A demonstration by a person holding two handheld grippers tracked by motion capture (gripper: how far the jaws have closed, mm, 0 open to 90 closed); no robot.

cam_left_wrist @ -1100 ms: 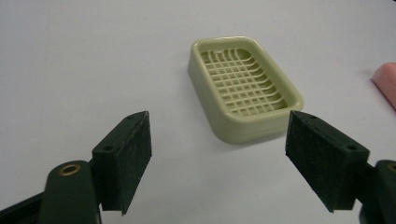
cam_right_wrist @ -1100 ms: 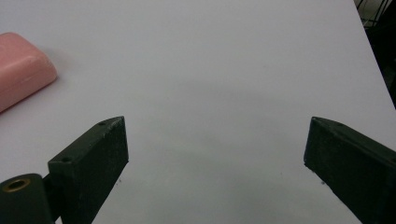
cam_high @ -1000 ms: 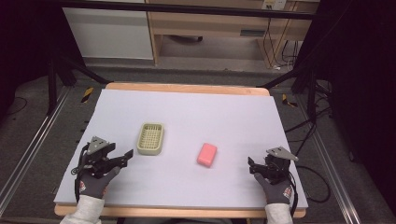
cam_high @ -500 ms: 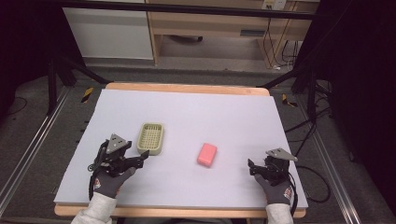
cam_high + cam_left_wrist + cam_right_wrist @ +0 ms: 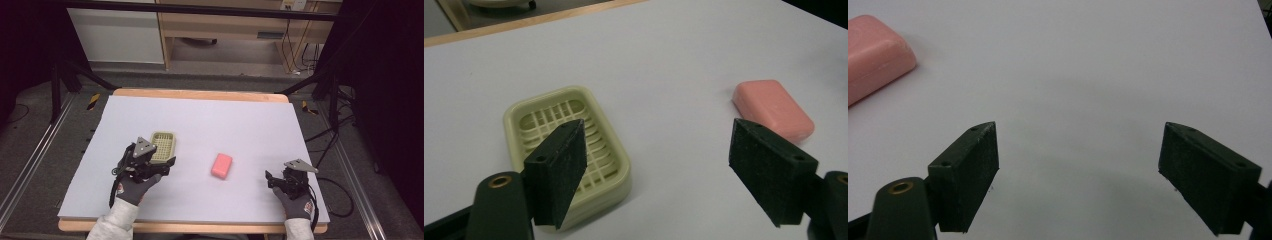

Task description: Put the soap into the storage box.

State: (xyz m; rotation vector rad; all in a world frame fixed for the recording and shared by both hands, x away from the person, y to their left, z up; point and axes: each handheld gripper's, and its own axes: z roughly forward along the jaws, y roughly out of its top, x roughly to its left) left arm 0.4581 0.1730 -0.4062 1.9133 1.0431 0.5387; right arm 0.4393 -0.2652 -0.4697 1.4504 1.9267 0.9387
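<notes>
1. Your left gripper [image 5: 169, 161] is near the left side of the table [image 5: 250, 120], toward the front edge. Its jaws are spread wide apart and hold nothing.
2. In the left gripper view, one jaw of that gripper [image 5: 664, 175] sits in front of the dish [image 5: 549, 120], and the other sits just in front of the soap [image 5: 774, 107].
3. The pale green dish [image 5: 163, 145] lies flat, left of the middle of the table. It is just beyond your left gripper.
4. The pink soap [image 5: 222, 165] lies flat near the middle, a bit toward the front edge. It is apart from the dish.
5. Your right gripper [image 5: 269, 178] is near the front right corner. Its jaws are wide apart too, with only bare table between them. In the right gripper view [image 5: 1078, 175], the soap [image 5: 873, 50] peeks in at the top left.
</notes>
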